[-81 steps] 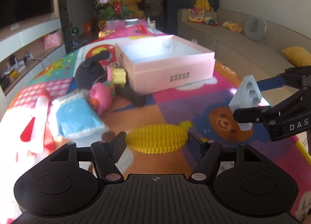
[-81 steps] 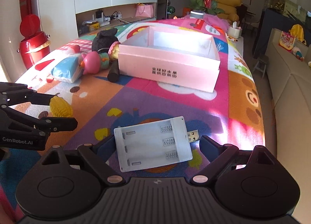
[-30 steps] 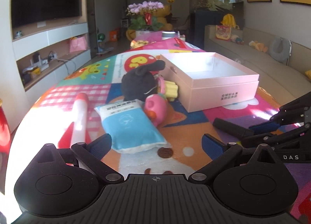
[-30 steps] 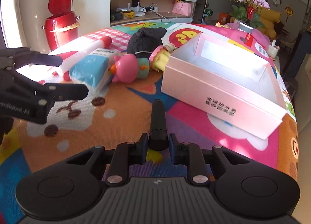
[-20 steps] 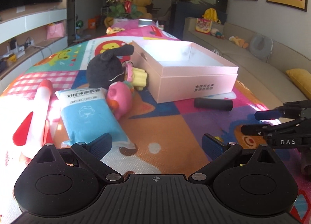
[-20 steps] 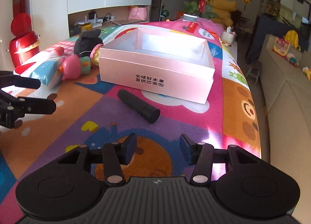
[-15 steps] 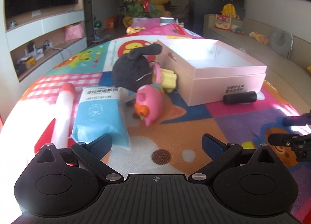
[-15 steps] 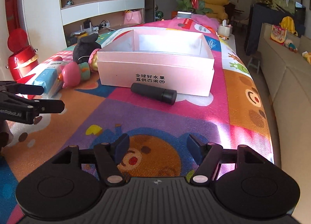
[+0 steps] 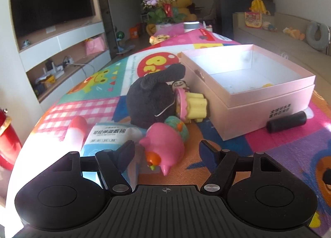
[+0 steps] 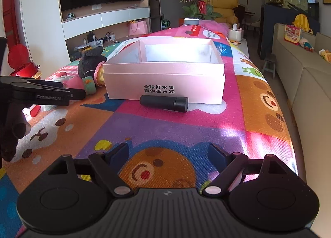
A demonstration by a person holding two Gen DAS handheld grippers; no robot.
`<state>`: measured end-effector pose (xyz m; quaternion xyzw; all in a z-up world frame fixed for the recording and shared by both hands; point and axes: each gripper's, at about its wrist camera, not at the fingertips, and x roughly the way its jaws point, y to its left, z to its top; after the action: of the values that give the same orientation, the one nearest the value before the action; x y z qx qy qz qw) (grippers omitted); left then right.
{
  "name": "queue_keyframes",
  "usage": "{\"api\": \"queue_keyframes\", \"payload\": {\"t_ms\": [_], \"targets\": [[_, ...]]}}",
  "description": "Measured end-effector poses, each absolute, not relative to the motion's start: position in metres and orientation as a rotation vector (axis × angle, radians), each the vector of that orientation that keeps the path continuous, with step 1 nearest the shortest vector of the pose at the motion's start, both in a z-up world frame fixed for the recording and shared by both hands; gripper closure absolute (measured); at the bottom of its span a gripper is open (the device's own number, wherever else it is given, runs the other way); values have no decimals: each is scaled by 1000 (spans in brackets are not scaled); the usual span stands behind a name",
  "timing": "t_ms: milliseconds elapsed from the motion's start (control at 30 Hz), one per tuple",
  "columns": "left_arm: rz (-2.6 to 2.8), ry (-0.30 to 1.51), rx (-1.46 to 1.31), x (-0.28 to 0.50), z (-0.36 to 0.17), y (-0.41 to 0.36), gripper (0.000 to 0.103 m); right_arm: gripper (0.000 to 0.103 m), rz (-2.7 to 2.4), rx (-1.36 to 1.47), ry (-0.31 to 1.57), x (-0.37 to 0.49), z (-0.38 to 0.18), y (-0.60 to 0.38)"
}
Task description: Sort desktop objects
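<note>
Left hand-held gripper, angled downward, closes around the pink duck; right hand-held gripper opens, empty.

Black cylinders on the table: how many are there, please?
1. The black cylinder lies on its side on the mat against the front wall of the pink box. Others may be hidden behind the toys.

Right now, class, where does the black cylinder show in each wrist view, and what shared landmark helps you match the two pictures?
Left wrist view: the black cylinder lies at the right edge, below the printed side of the pink box.
Right wrist view: black cylinder at centre, lying along the box's front wall.
Shared landmark: the pink box with black printed characters.
</note>
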<state>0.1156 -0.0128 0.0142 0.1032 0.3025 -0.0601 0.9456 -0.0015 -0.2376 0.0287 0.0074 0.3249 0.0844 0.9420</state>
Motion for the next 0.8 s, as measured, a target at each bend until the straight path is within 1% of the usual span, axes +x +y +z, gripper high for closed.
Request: {"api": "queue_keyframes", "payload": {"t_ms": [33, 67, 100, 133, 200, 333, 500, 667, 733, 800], "targets": [[-117, 621, 212, 120, 13, -14, 30, 19, 170, 16, 663, -2, 29, -238], [-116, 627, 206, 123, 11, -15, 35, 19, 170, 17, 664, -1, 28, -238], [-111, 628, 202, 125, 10, -15, 47, 19, 171, 18, 665, -1, 28, -238], [-104, 626, 208, 127, 10, -15, 55, 19, 171, 19, 668, 0, 28, -238], [-103, 622, 229, 126, 9, -16, 58, 18, 172, 23, 673, 1, 27, -239], [-146, 588, 306, 101, 14, -21, 58, 18, 171, 37, 681, 2, 27, -240], [-234, 519, 442, 52, 17, -31, 58, 18, 169, 35, 682, 2, 26, -239], [-315, 525, 498, 21, 9, -37, 55, 17, 163, 28, 686, 3, 26, -238], [-342, 524, 487, 14, 8, -37, 53, 17, 160, 25, 689, 3, 25, -238], [-372, 523, 467, 7, 8, -37, 42, 15, 156, 22, 692, 4, 25, -237]]}}
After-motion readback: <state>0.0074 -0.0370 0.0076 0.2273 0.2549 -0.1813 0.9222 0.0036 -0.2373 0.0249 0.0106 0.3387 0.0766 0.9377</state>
